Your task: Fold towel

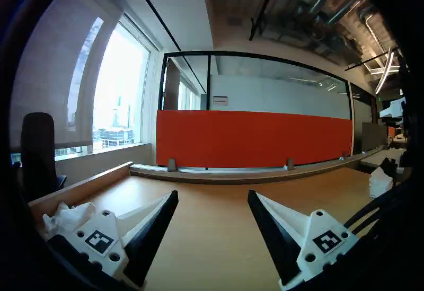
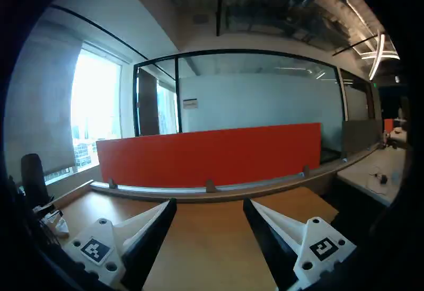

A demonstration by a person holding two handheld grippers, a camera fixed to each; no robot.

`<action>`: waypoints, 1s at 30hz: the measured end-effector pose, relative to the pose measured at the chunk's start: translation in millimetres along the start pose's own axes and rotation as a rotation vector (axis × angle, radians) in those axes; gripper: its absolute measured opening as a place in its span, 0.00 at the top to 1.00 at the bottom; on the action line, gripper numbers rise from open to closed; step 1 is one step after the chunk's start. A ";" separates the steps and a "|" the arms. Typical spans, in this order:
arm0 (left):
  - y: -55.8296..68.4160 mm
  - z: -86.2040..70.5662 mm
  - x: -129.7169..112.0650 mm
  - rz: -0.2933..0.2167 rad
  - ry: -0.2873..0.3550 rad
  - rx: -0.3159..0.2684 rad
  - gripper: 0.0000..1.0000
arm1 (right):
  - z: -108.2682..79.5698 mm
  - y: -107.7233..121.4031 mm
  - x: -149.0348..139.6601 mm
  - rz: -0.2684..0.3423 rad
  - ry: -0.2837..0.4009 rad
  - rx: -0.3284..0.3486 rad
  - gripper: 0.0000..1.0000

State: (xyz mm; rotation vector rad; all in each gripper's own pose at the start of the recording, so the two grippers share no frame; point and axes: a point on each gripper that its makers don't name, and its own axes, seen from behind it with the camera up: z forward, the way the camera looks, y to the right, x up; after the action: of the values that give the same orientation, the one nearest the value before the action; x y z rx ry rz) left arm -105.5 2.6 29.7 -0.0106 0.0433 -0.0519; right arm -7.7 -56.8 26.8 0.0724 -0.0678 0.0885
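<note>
My left gripper (image 1: 212,194) stands open above a bare wooden desk (image 1: 212,227), with nothing between its black fingertips. My right gripper (image 2: 209,202) is open too and holds nothing over the same kind of desktop (image 2: 212,243). In the left gripper view a crumpled white cloth-like thing (image 1: 64,218) lies at the desk's left edge, and another white crumpled heap (image 1: 379,182) sits at the far right. The right gripper view has a small white crumpled thing (image 2: 56,223) low at the left. I cannot tell whether any of these is the towel.
An orange partition (image 1: 254,138) on a raised ledge closes off the back of the desk. A black chair (image 1: 37,153) stands at the left by the window. In the right gripper view a second, pale desk (image 2: 373,174) with cables lies to the right.
</note>
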 end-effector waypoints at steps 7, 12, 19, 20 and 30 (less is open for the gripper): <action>-0.8 -5.7 -19.6 0.018 0.003 0.012 0.02 | 6.3 -4.9 -13.6 0.002 -0.003 0.014 0.03; -0.9 -10.5 -31.1 0.005 0.007 0.020 0.02 | 6.9 -7.5 -20.2 0.002 0.000 0.019 0.03; -1.7 -15.4 -49.5 -0.005 -0.004 0.027 0.02 | 7.4 -8.2 -30.6 -0.003 -0.008 0.023 0.03; -2.0 -15.7 -51.0 -0.005 -0.004 0.029 0.03 | 7.4 -8.3 -31.6 -0.003 -0.008 0.024 0.03; -6.3 -16.7 -63.8 -0.008 -0.018 0.048 0.02 | 10.5 -8.9 -34.9 -0.007 -0.013 0.029 0.03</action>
State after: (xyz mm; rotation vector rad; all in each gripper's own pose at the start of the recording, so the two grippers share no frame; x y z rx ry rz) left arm -170.2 -0.5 15.8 0.0369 0.0236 -0.0604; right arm -42.2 -69.4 34.1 0.1025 -0.0791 0.0825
